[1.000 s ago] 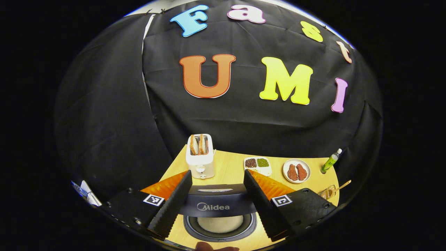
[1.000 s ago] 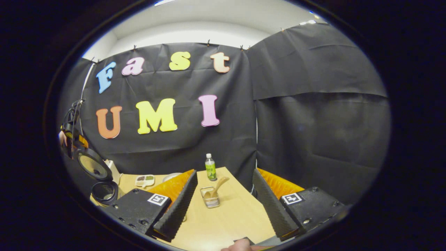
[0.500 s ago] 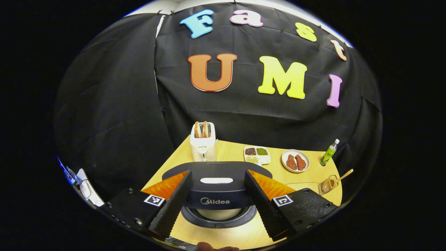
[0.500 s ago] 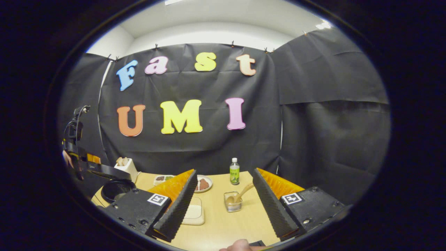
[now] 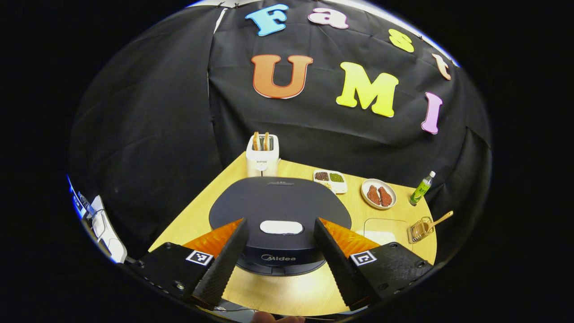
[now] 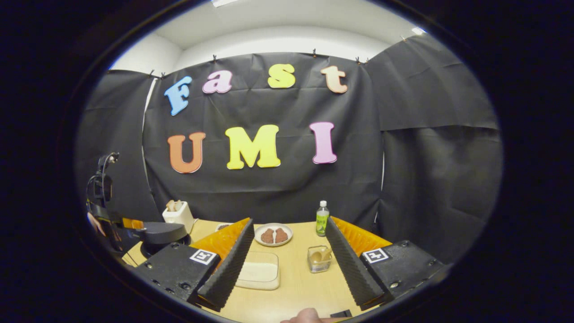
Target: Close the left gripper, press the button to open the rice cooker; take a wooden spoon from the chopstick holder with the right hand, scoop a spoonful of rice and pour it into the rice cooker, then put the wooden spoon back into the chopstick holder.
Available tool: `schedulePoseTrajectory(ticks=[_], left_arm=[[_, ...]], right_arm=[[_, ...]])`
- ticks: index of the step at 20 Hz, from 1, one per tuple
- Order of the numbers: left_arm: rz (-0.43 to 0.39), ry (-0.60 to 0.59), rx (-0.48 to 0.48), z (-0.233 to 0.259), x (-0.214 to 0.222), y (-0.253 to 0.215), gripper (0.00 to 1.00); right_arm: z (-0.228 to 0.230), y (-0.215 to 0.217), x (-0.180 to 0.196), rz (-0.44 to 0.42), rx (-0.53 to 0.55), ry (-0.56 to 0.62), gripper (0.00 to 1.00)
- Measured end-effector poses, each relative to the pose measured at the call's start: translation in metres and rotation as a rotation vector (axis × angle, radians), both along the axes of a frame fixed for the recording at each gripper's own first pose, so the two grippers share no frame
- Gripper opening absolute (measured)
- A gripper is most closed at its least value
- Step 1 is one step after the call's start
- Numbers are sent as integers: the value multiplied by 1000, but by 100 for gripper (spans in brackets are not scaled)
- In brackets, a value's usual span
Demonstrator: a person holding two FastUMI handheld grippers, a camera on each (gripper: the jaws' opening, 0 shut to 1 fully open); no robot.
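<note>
Since the earlier frames the rice cooker (image 5: 279, 211) lid has come down from upright to shut. The left gripper (image 5: 279, 258) hangs over its front, fingers wide apart. Rightward, the right gripper (image 6: 287, 260) hovers spread wide above the table (image 6: 296, 287), the wooden spoon (image 6: 323, 255) standing in the chopstick holder (image 6: 319, 261) between its fingers.

The rice cooker (image 5: 278, 211) is dark blue-grey with a white button on its lid. The table (image 5: 287, 291) is light yellow wood. The toaster (image 5: 262, 157) is white. The bottle (image 5: 421, 189) is green with a white cap. The wooden spoon (image 5: 437, 220) is light brown. The plate (image 6: 273, 235) is white with two red-brown pieces.
</note>
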State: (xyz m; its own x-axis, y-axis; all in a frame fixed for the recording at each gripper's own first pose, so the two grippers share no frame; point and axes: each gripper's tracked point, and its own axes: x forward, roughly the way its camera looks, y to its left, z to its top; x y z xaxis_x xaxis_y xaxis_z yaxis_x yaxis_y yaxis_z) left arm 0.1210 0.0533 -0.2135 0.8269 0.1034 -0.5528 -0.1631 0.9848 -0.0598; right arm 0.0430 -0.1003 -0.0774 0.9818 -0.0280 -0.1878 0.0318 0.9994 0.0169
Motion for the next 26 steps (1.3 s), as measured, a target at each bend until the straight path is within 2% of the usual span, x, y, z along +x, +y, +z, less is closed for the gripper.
schedulePoseTrajectory(ticks=[6, 11, 14, 16, 17, 18, 21, 26], left_arm=[[41, 90, -78, -51, -21, -4, 96], [60, 117, -35, -56, -31, -2, 96], [24, 155, 7, -58, -33, -4, 96], [39, 174, 7, -70, -38, -5, 96], [36, 123, 31, -65, -33, -3, 98], [39, 144, 27, -68, -36, -4, 98], [55, 112, 31, -64, -31, -4, 98], [19, 49, 67, -59, -33, -9, 97]], right_arm=[[-5, -1, 13, 39, 40, 6, 99], [-10, -15, 23, 51, 65, 18, 100], [-10, -24, 31, 61, 87, 21, 99], [-12, -26, 37, 69, 101, 22, 99], [-16, -26, 39, 79, 110, 29, 100], [-19, -23, 40, 98, 122, 36, 100], [-25, -22, 46, 126, 131, 43, 99], [-12, -12, 45, 157, 116, 26, 100]])
